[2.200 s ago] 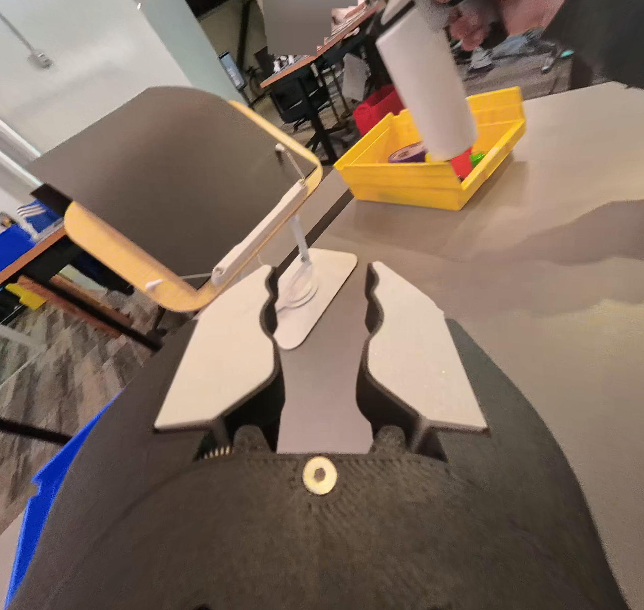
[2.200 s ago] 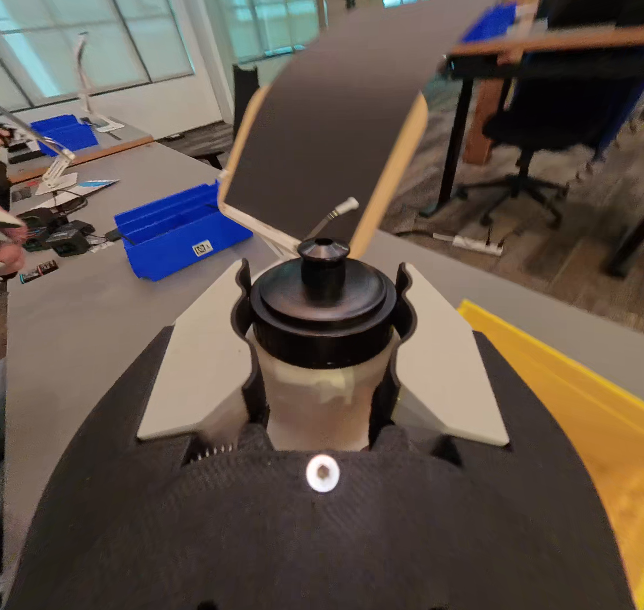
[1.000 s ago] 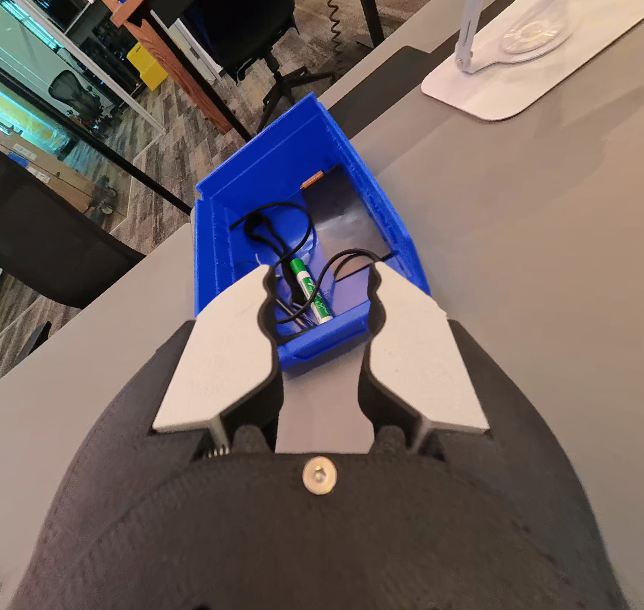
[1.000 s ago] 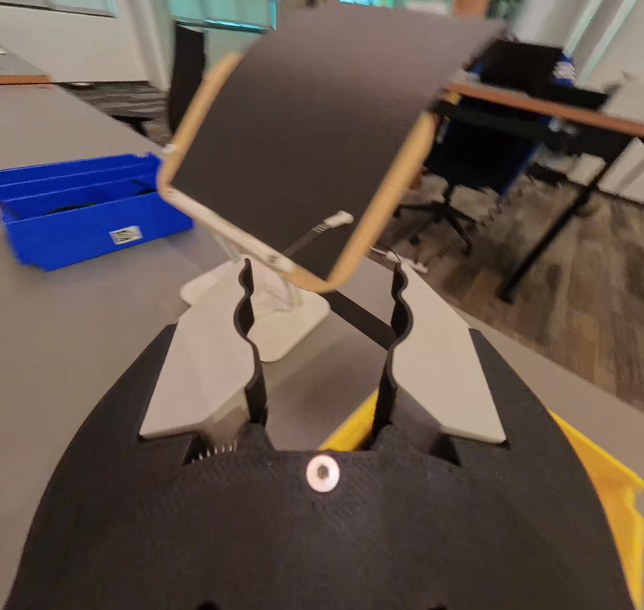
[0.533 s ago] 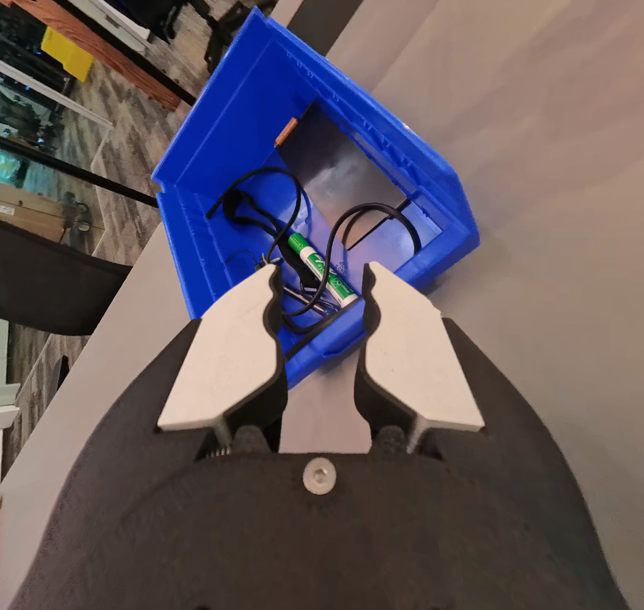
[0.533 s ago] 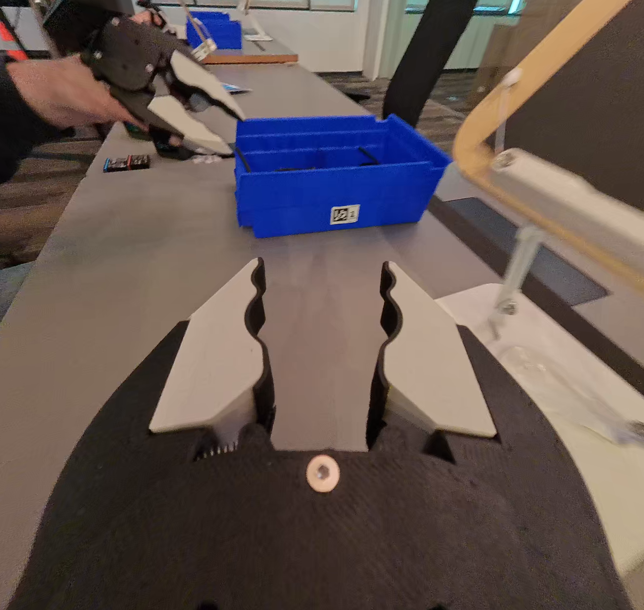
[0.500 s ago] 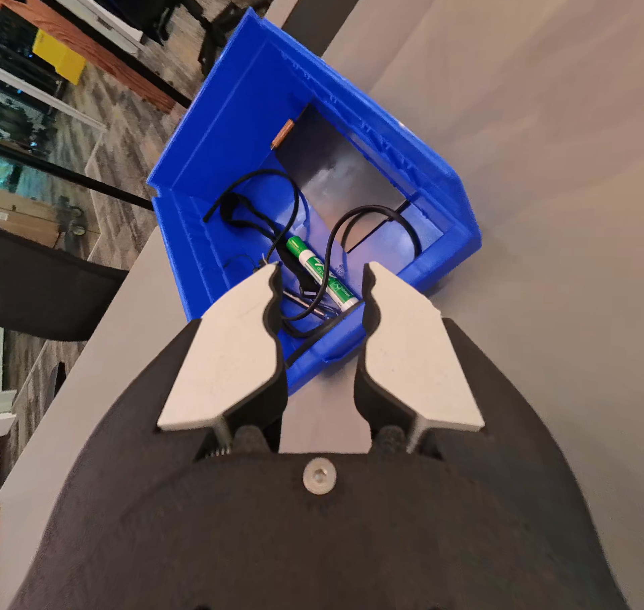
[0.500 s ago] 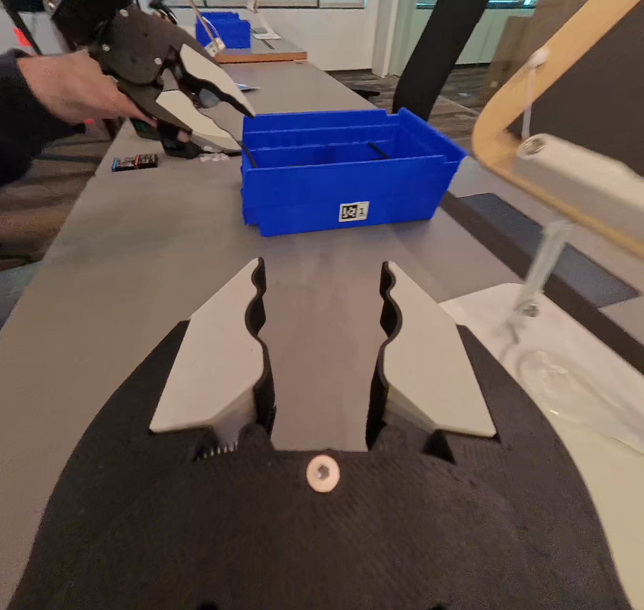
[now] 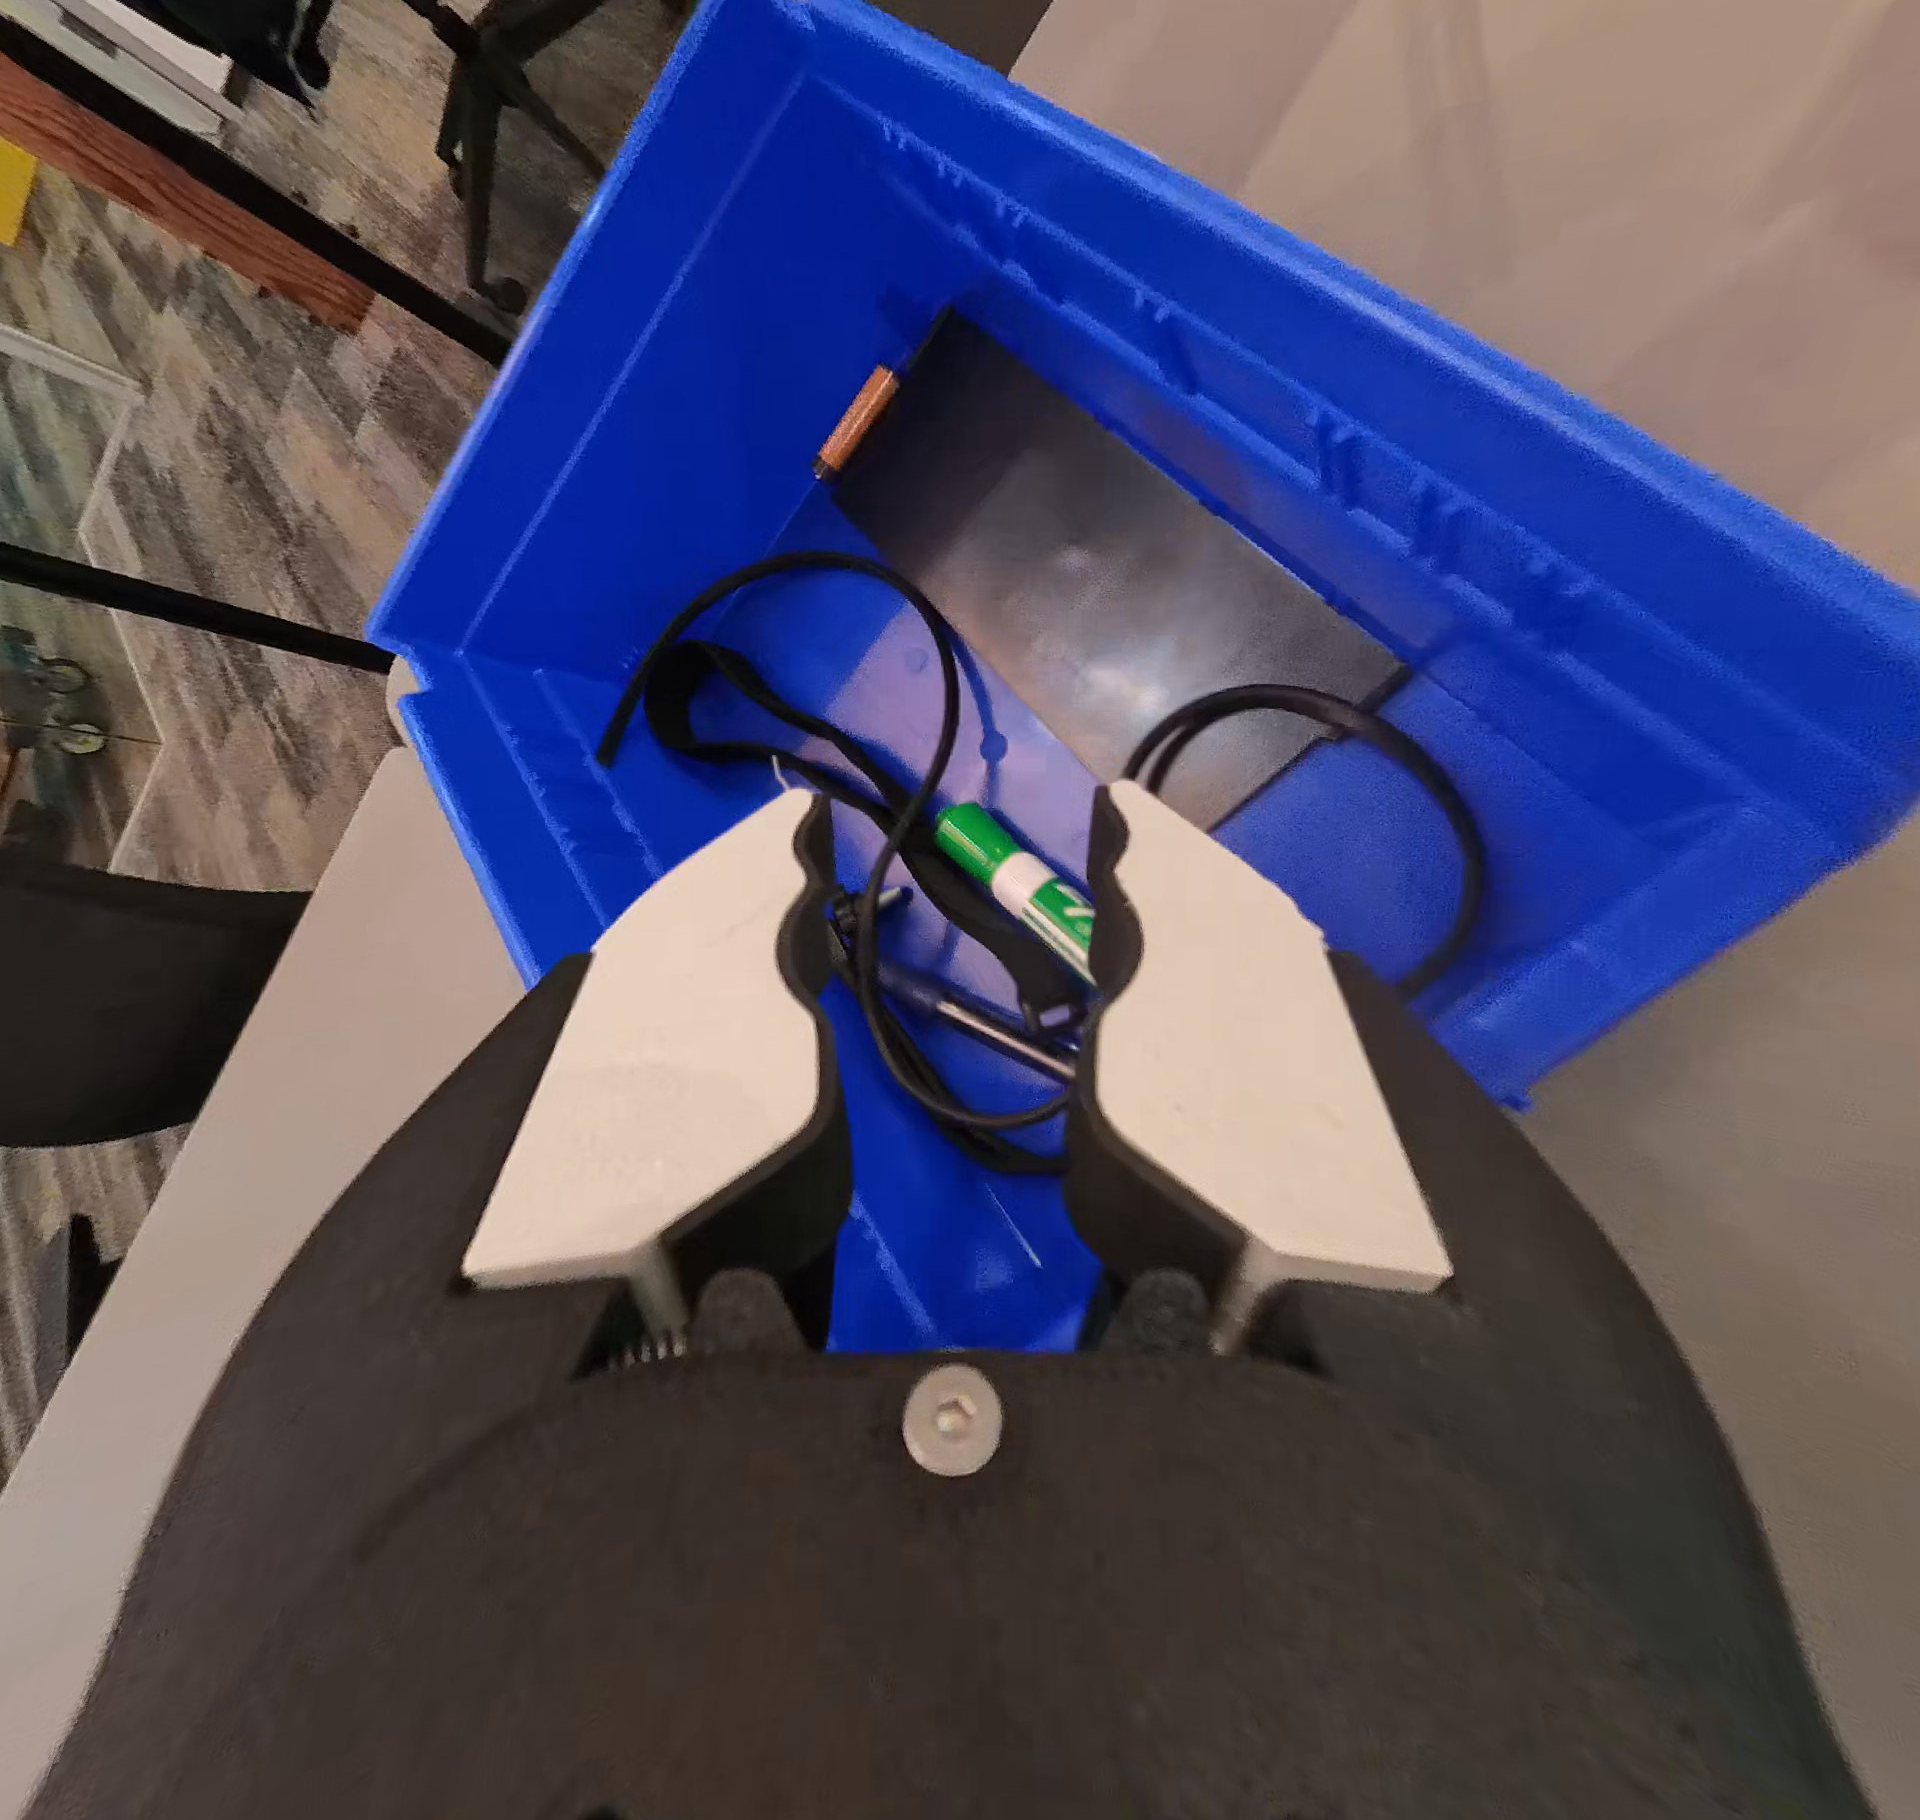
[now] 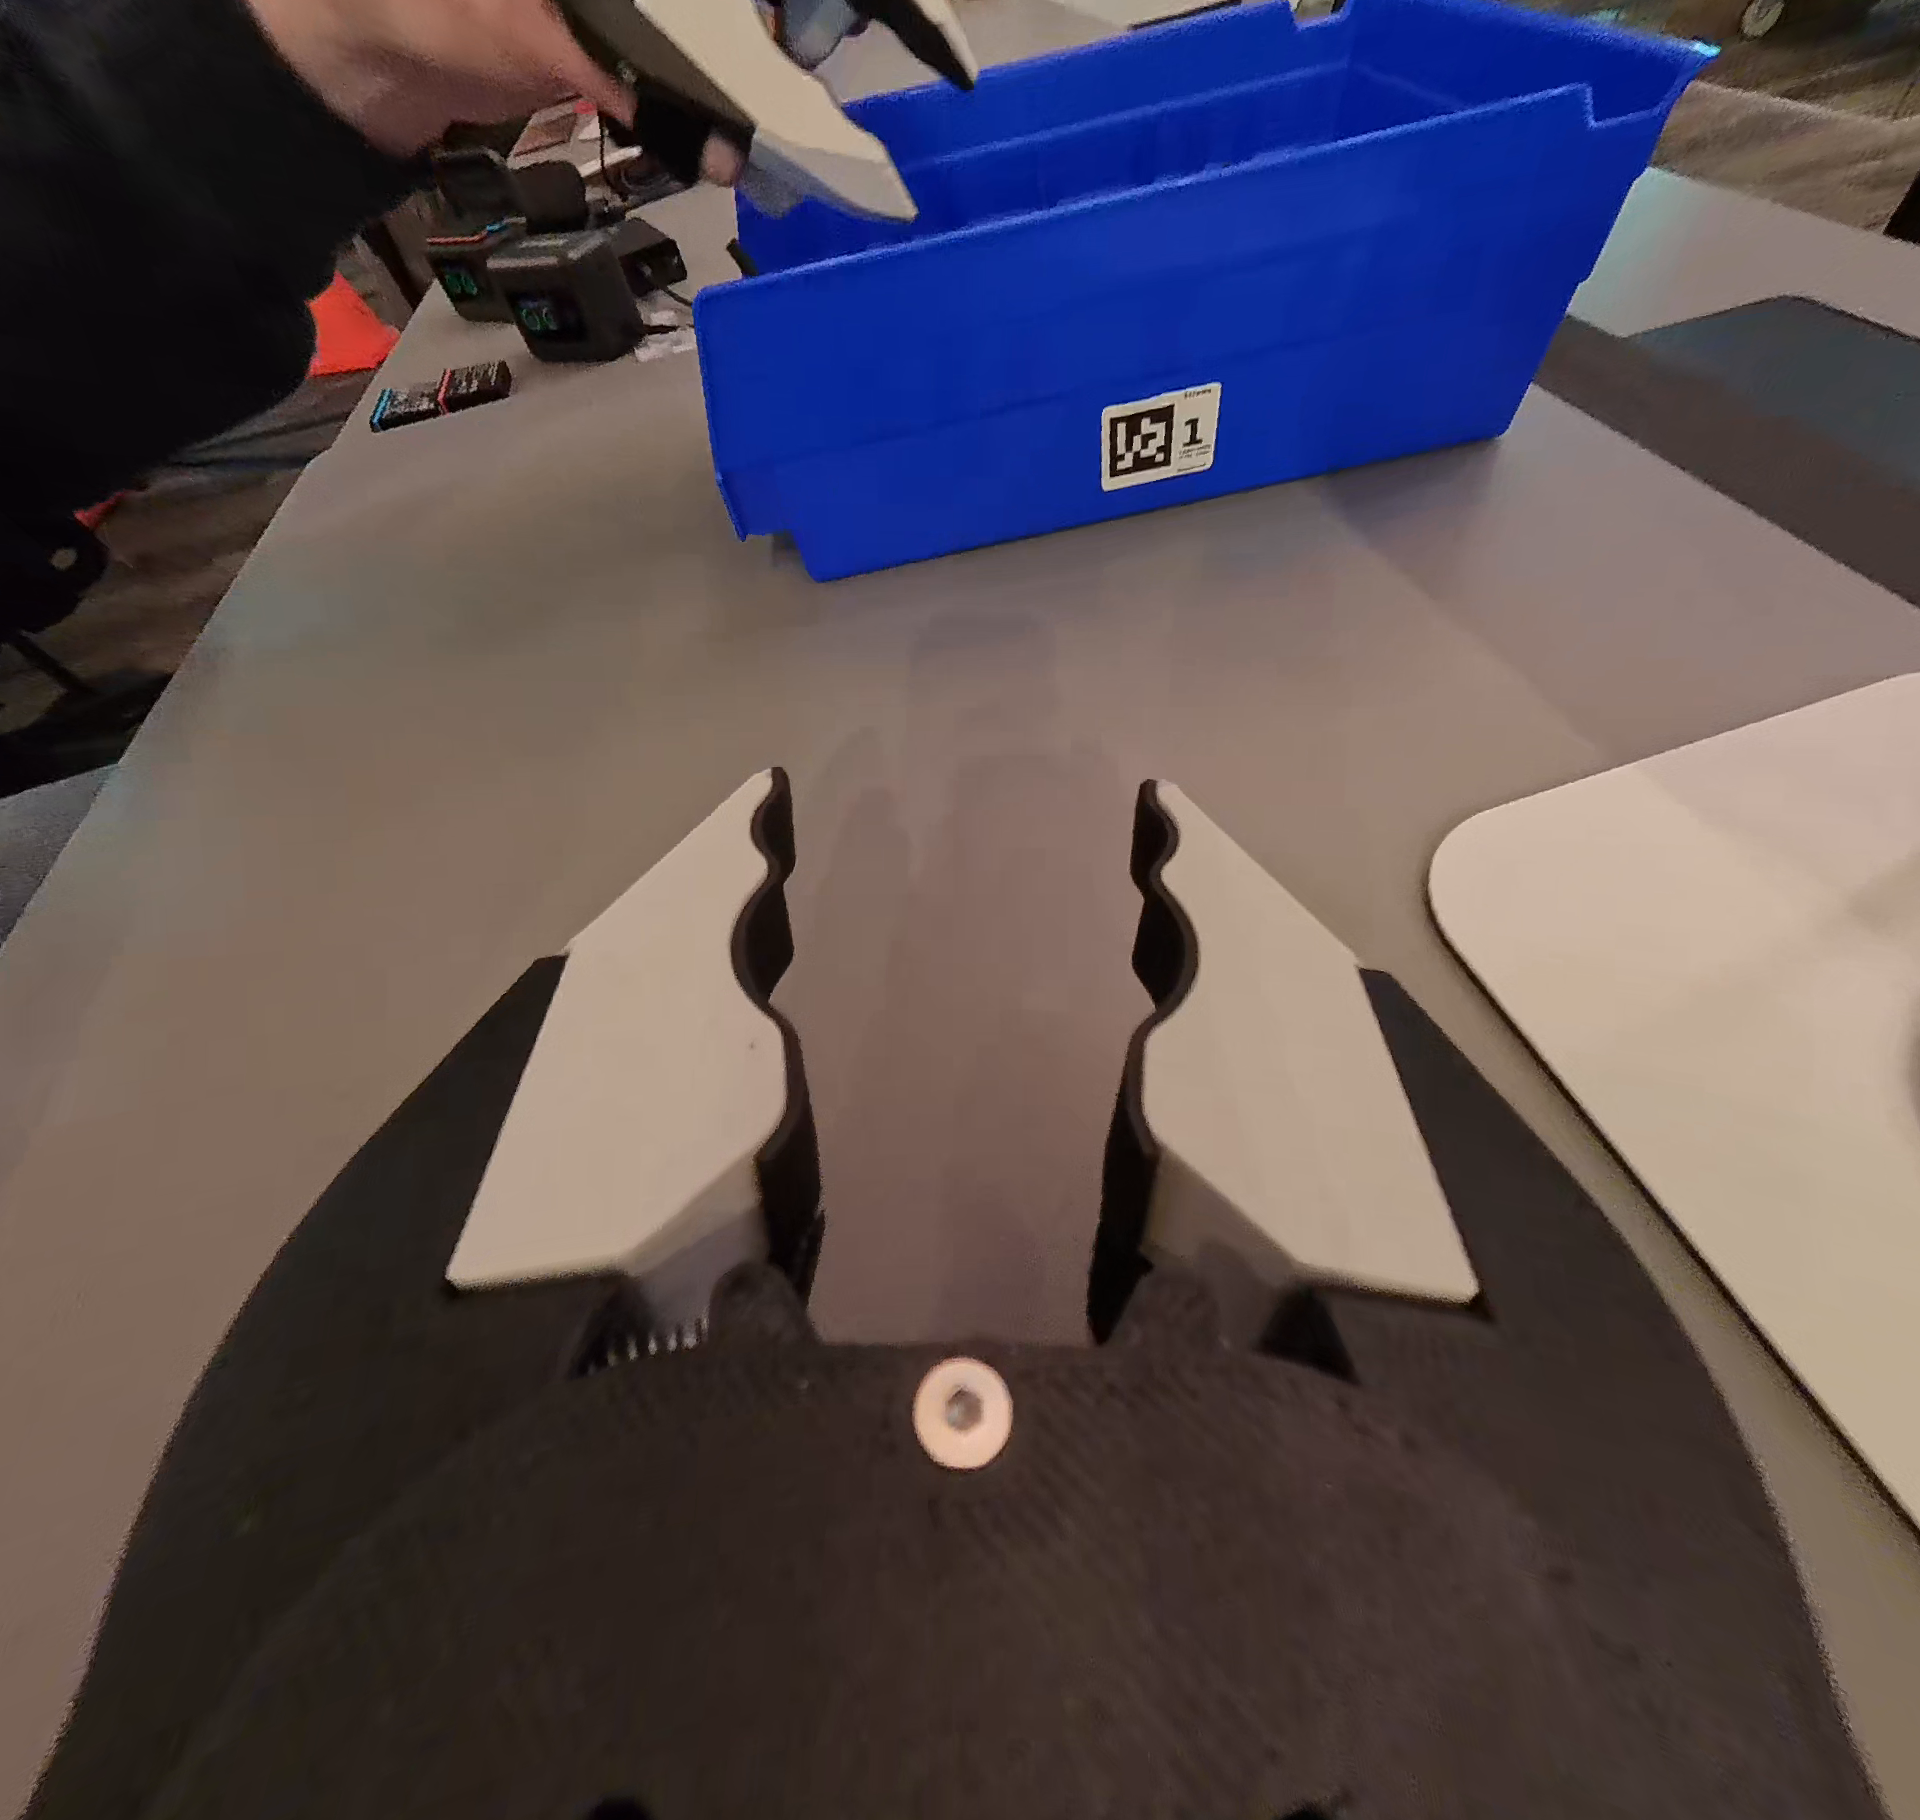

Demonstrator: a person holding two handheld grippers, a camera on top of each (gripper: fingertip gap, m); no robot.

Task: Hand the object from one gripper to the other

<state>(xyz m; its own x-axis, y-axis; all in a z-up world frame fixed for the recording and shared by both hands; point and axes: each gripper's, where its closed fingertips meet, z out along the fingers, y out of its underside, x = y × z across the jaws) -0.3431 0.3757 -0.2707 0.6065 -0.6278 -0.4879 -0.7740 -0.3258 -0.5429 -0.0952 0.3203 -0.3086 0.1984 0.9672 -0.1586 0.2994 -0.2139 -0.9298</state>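
My left gripper (image 9: 956,799) is open and empty, its fingertips just above the inside of a blue bin (image 9: 675,316). A green and white marker (image 9: 1013,882) lies between the fingertips, tangled with black cables (image 9: 935,648). My right gripper (image 10: 958,783) is open and empty, low over the grey table (image 10: 468,731) and pointing at the bin (image 10: 935,388). In the right wrist view a hand (image 10: 395,25) holds the left gripper (image 10: 935,144) over the bin's left end.
The bin also holds a dark metal plate (image 9: 1091,565) and a small copper-coloured cylinder (image 9: 854,420). A white stand base (image 10: 1714,991) lies on the right. Black devices (image 10: 551,295) and small packs (image 10: 442,397) sit at the far left. A dark mat (image 10: 1766,368) lies behind the bin. The left gripper's tips are roughly 25 centimetres from the right gripper's.
The right gripper held a black-capped bottle 2.2 s ago, then opened empty and swung left toward the blue bin. The left gripper turned to the bin and moved down into its opening.
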